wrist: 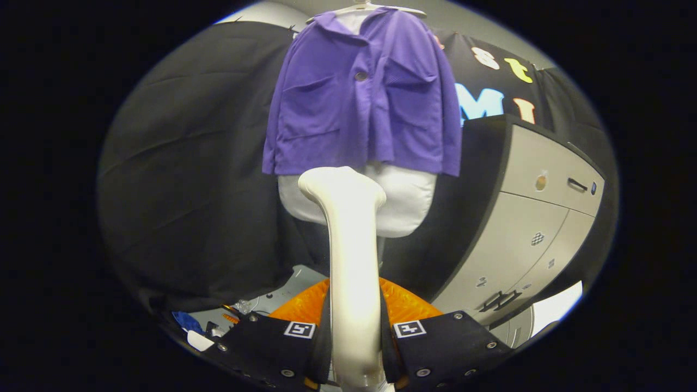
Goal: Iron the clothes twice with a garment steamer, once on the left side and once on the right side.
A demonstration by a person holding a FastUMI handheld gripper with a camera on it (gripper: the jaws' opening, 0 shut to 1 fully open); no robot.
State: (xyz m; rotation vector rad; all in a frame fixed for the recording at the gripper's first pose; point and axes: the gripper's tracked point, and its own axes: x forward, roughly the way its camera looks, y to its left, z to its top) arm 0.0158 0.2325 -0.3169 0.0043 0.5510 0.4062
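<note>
**Steamer held upright below the hanging purple jacket**

The gripper is clenched on the handle of the garment steamer: its 2 fingers press against the handle from either side, with the handle filling the gap between them. Each finger carries 1 square black-and-white marker near its inner top corner.

The steamer is pale cream, and it rises straight up from between the fingers. Its head flares wider at the top and leans slightly to the left. The head sits just below the hem of the purple jacket, in front of a white padded form that pokes out under the jacket. Whether the head touches the form cannot be told.

The jacket hangs on a white hanger beyond the fingers, facing the camera. It has a collar, 1 dark button near the middle of the chest and flap pockets on both front panels. Its hem is a little uneven, with the right side hanging lower.

Just beyond the fingers, behind the handle, lies an orange ribbed object. To the right stands a grey cabinet with a dark frame and several handles. Some small blue and white items lie on a grey surface to the left of the fingers
</note>
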